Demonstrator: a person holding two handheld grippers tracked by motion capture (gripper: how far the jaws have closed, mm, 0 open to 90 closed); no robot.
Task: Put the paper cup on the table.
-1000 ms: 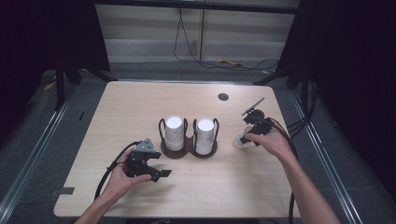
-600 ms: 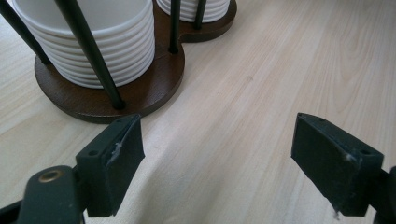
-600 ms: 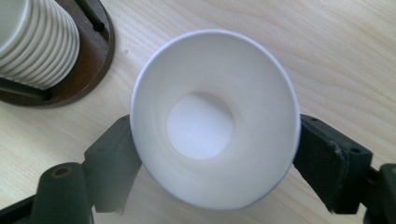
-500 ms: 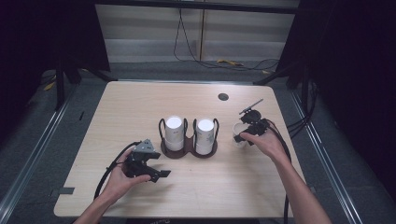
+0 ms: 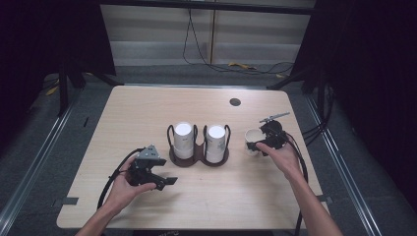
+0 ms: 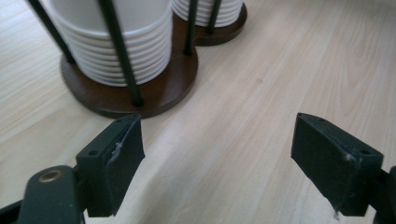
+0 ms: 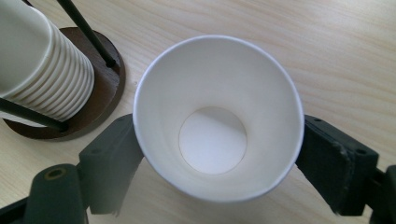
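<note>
- Near the desk's right edge, about midway along it, a single white paper cup (image 5: pixel 252 141) stands upright on the wood, mouth up, just to the right of the double cup holder (image 5: pixel 199 156) and apart from it
- Right gripper (image 5: pixel 257 145) straddles this cup: in the right gripper view the cup (image 7: pixel 215 116) sits squarely between the two black jaws, rim toward the camera, its long axis running bottom to mouth, straight up from the desk
- Its jaws have just been opening; they now stand spread at the cup's sides, hard by the wall but, as far as I can judge, no longer pressing on it
- Left gripper (image 5: pixel 164 181) hangs over the desk's near left part, jaws wide apart with nothing between them, its tips aimed toward the holder's dark wooden base (image 6: pixel 154 88) and the left stack of cups (image 6: pixel 119 39)
- Right hand (image 5: pixel 281 158) is plainly the nearer one to the lone cup, while the left hand (image 5: pixel 123 189) is well apart from it, beyond the holder
- My judgement: the cup looks set down, so the coming move turns on drawing the right claw back clear of its wall without tipping it
</note>
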